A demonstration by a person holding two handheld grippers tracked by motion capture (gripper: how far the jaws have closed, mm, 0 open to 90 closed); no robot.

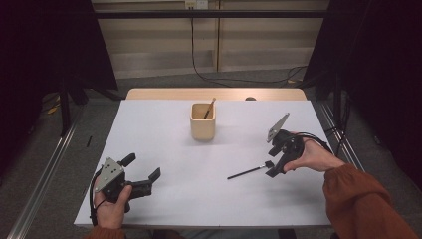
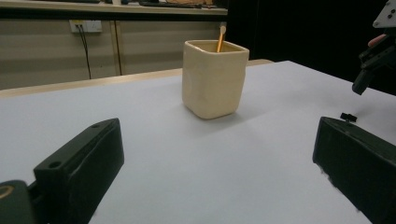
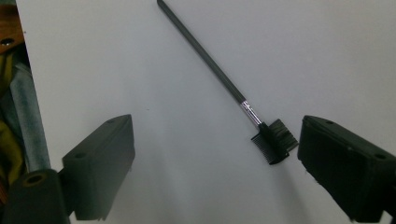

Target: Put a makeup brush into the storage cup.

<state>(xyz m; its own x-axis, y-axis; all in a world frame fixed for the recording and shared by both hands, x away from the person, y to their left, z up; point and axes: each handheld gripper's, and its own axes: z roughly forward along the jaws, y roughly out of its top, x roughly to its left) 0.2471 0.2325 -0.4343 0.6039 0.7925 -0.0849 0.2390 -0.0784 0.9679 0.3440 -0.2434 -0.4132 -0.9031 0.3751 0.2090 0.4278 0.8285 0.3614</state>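
A cream square cup (image 1: pixel 203 122) (image 2: pixel 214 78) stands at the table's back middle with a thin wooden stick (image 1: pixel 209 107) (image 2: pixel 220 38) leaning inside it. A black brow brush (image 1: pixel 248 172) (image 3: pixel 229 88) with a comb-and-bristle head (image 3: pixel 274 141) lies flat on the white table at the right. My right gripper (image 1: pixel 271 168) (image 3: pixel 215 175) hovers open right over the brush head, which lies just inside one jaw. My left gripper (image 1: pixel 142 169) (image 2: pixel 219 172) rests open near the front left, with nothing between its jaws, pointing toward the cup.
The white tabletop (image 1: pixel 164 149) ends at a wooden strip (image 1: pixel 149 94) at the back. Dark curtains flank both sides, and metal rails (image 1: pixel 45 174) run along the floor. Cables (image 1: pixel 209 74) trail over the floor behind the table.
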